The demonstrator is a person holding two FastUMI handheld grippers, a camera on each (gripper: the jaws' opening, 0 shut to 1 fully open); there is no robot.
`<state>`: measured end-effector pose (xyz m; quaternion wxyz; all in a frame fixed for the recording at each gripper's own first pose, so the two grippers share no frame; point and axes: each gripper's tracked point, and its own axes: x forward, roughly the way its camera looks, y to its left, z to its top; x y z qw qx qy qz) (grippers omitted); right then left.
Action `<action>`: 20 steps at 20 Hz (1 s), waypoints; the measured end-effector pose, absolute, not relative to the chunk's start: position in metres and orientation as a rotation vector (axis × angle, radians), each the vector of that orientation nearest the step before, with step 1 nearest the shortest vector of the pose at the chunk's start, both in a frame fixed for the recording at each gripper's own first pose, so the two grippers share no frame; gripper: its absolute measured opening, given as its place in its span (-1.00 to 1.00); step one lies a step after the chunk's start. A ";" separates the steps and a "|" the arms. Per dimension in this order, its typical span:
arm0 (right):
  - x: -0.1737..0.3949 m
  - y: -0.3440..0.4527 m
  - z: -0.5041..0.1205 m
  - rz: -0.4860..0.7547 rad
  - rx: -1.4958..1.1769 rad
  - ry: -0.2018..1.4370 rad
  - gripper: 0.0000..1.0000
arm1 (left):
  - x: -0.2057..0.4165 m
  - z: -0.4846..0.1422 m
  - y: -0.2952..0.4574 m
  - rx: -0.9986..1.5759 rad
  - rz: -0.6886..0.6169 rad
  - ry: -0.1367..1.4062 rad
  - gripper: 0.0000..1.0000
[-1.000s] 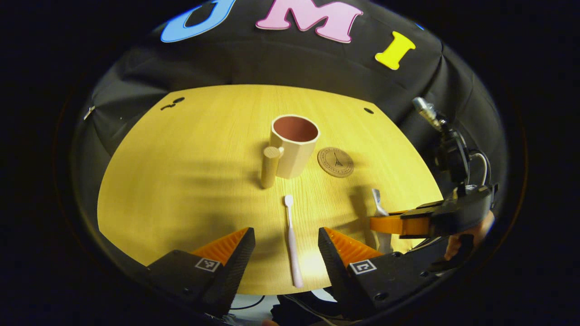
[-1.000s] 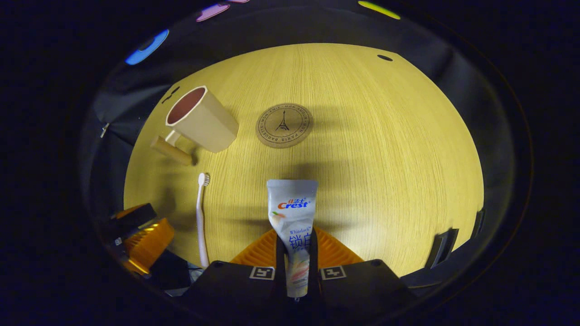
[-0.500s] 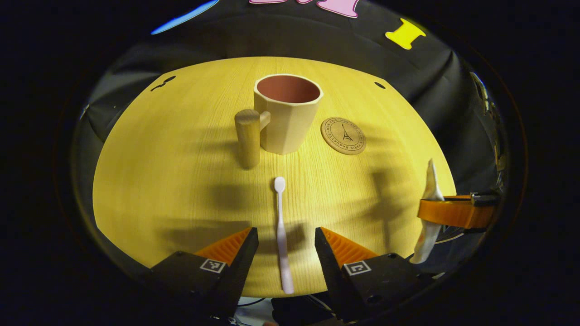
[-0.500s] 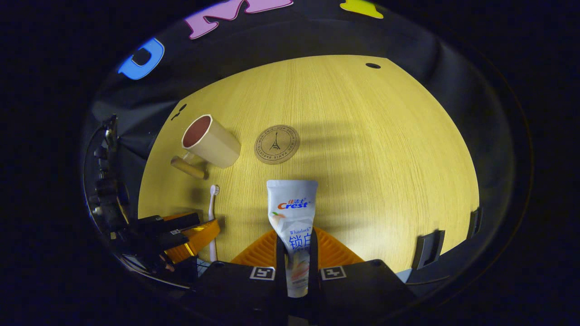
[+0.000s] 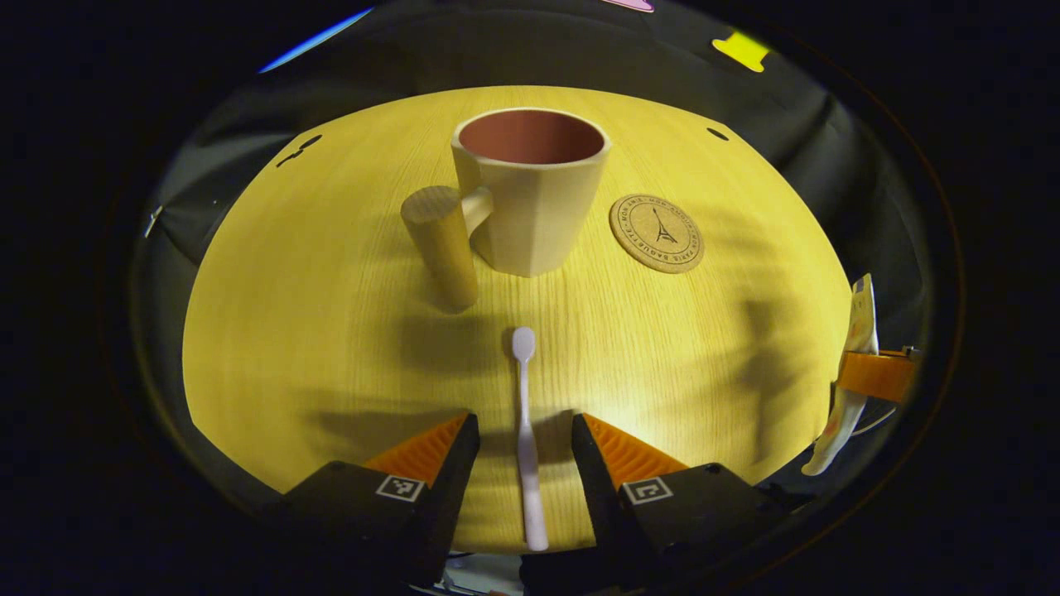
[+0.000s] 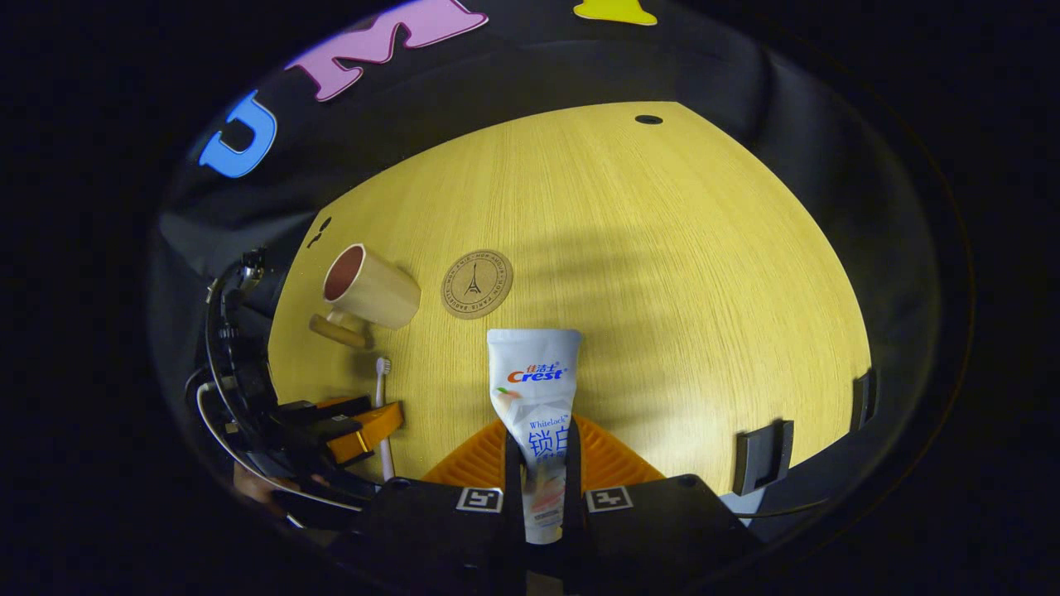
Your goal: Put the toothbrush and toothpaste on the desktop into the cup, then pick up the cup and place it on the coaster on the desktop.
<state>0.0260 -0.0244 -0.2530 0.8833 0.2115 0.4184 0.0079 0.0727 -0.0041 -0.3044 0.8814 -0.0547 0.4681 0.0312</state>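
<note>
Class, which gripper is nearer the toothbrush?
Left. The left gripper straddles the toothbrush on the table, fingers open either side. The right gripper is off to its right, shut on the toothpaste.

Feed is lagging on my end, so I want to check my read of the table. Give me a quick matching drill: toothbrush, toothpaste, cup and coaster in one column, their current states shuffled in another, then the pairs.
Things:
1. toothbrush
2. toothpaste
3. cup
4. coaster

States:
A. upright on the desk, nothing inside
B. flat on the desk, nothing on it
C. clamped in the right gripper, off the desk
D. lying on the desk between the open jaws of the left gripper

Pairs: 1-D, 2-C, 3-A, 4-B
</note>
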 end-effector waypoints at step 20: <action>0.041 -0.026 -0.238 0.046 0.553 0.780 -0.57 | 0.085 -0.300 -0.025 -0.158 -0.011 0.989 -0.87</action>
